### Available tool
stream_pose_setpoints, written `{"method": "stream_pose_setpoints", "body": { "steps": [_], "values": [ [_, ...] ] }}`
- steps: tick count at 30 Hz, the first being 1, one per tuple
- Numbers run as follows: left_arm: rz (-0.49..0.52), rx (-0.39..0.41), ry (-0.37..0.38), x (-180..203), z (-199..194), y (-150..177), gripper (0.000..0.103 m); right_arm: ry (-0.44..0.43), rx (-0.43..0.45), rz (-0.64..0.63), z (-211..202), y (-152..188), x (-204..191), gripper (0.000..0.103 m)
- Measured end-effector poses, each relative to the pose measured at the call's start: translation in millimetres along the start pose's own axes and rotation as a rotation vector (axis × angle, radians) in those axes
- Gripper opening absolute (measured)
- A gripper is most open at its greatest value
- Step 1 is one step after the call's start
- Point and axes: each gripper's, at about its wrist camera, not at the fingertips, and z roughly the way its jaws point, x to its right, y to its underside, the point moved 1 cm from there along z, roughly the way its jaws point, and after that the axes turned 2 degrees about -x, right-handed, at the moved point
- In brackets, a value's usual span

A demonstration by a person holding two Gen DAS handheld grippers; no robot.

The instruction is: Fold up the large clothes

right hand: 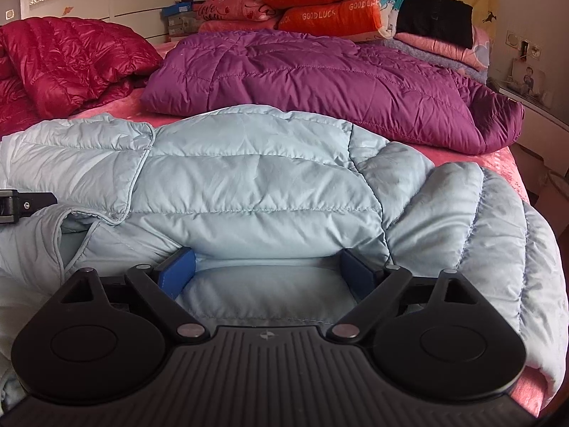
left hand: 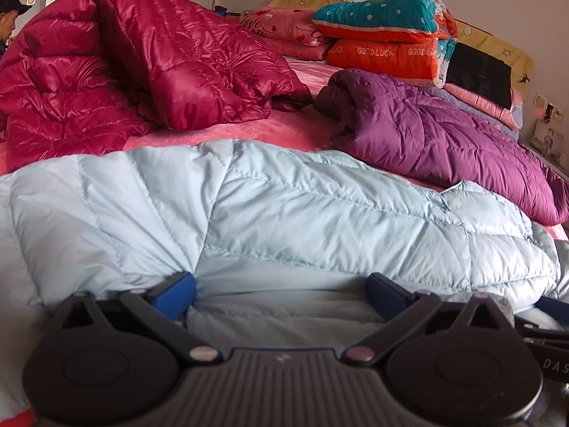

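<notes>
A light blue quilted down jacket point(left hand: 284, 206) lies spread across the near side of the pink bed point(left hand: 249, 128). My left gripper point(left hand: 279, 291) is open wide at the jacket's near edge, its blue fingertips point(left hand: 176, 293) sunk into the fabric, and a fold of jacket bulges between and over them. Over the same jacket point(right hand: 249, 178), further right, my right gripper point(right hand: 268, 267) also stands open wide, with the folded hem lying across its fingertips point(right hand: 179, 267). A black part of the left gripper point(right hand: 25, 201) shows at that view's left edge.
A shiny red down jacket point(left hand: 106, 71) is heaped at the back left and a purple one point(left hand: 444, 142) at the back right. Folded orange and teal quilts point(left hand: 384, 35) and pillows are stacked at the headboard. A person in a black cap point(left hand: 9, 17) is at far left. The bed's right edge point(right hand: 526, 185) drops off.
</notes>
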Motion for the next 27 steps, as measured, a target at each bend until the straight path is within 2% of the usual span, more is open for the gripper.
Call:
{"method": "stream_pose_setpoints", "body": {
  "steps": [4,7,12,16,18,23,27],
  "values": [
    [0.012,0.009,-0.005,3.1,-4.3,0.0,0.101,-0.017,-0.001,0.017,-5.1,1.5,4.0,0.103],
    [0.024,0.032,0.024,7.1,-13.2,-0.3,0.097,-0.037,-0.019,0.053,-14.3,0.6,10.8,0.103],
    [0.077,0.115,0.109,23.2,-35.3,-0.1,0.095,-0.074,0.014,0.296,-57.2,0.3,48.1,0.103],
    [0.108,0.168,0.207,37.5,-52.1,1.3,0.095,-0.092,0.063,0.572,-107.2,14.8,106.0,0.103],
    [0.108,0.177,0.255,43.7,-58.2,3.4,0.095,-0.081,0.084,0.749,-127.7,31.2,145.9,0.103],
    [0.118,0.165,0.341,60.0,-68.2,11.7,0.095,-0.061,0.101,1.232,-148.6,105.1,242.3,0.103],
    [0.127,0.137,0.393,72.8,-75.4,22.0,0.095,-0.178,0.105,1.604,-131.1,173.8,277.3,0.103]
  ]
}}
